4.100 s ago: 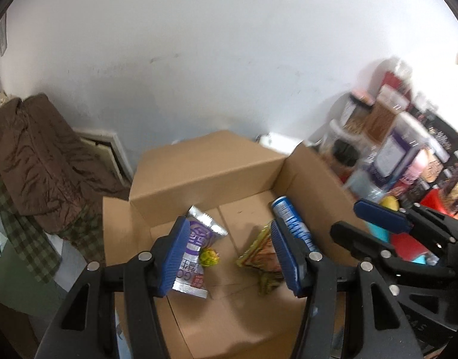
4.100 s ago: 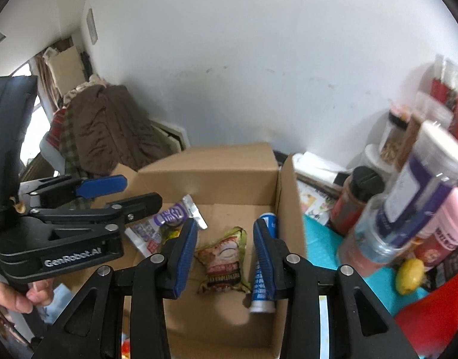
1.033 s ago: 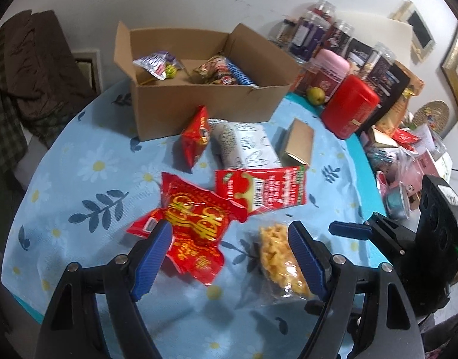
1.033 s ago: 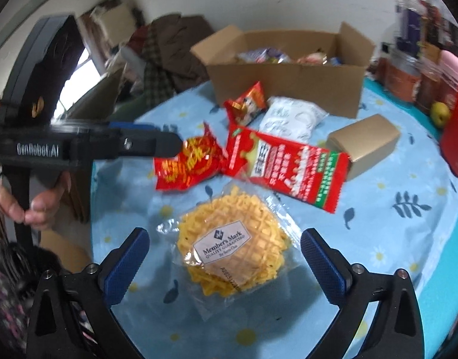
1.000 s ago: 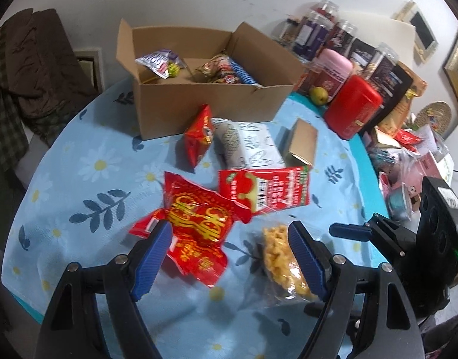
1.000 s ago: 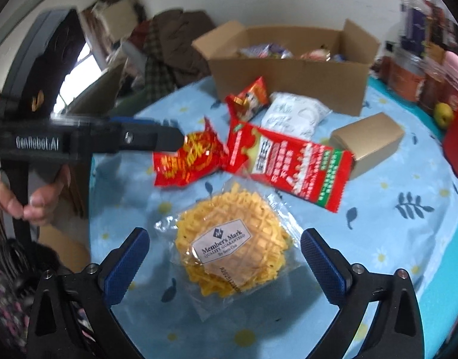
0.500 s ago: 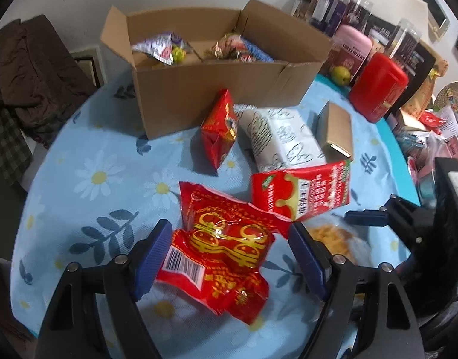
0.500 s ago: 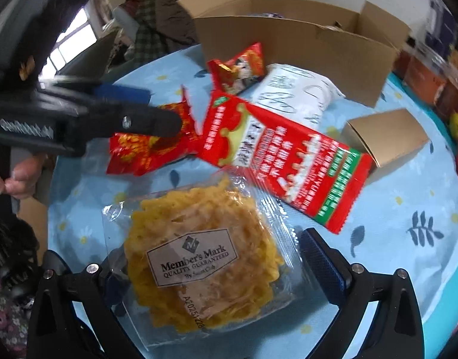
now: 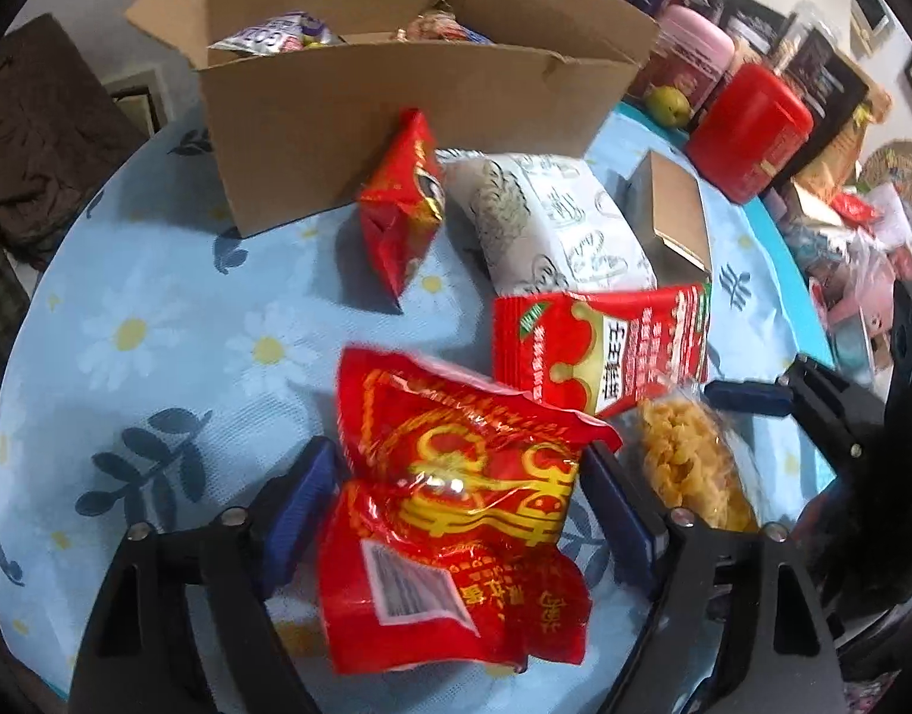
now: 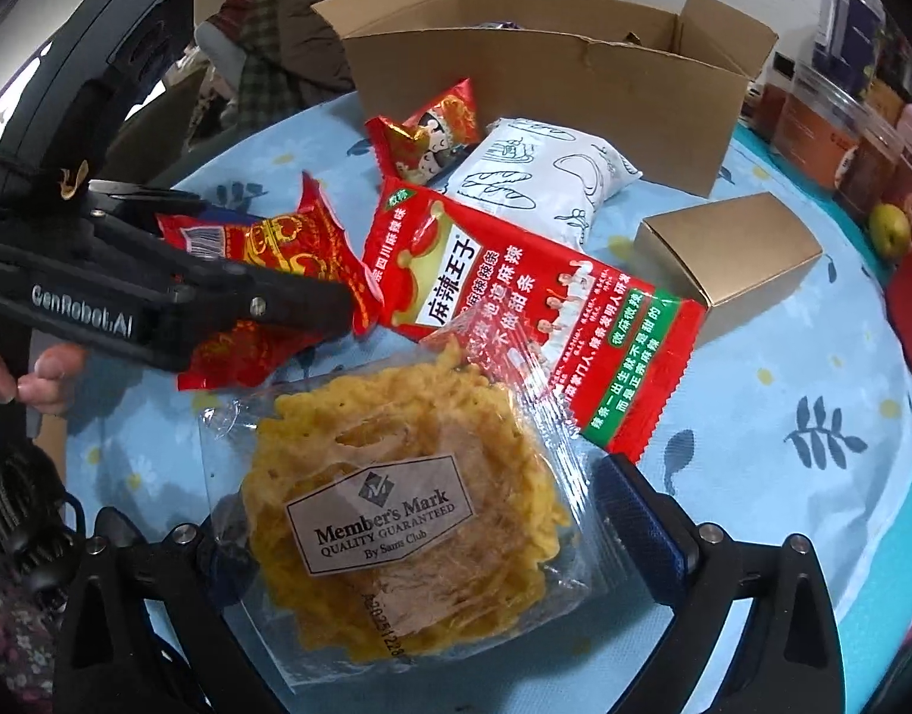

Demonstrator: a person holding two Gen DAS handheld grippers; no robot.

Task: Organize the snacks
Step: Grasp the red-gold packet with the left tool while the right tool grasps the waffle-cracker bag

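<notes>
My left gripper is open, its blue pads on either side of a red and gold snack bag lying on the tablecloth. My right gripper is open around a clear packet of yellow waffle crisps; the left pad is hidden under the packet. The packet also shows in the left wrist view. A flat red snack pack lies just beyond, partly over the waffle packet. The open cardboard box with several snacks inside stands at the back.
A small red bag, a white bread bag and a small gold carton lie before the box. A red container, jars and a green fruit crowd the right side. The table's edge curves at left.
Both grippers have come down and forward onto the table. The left now straddles the red and gold bag, the right straddles the waffle packet. Both are still open.
</notes>
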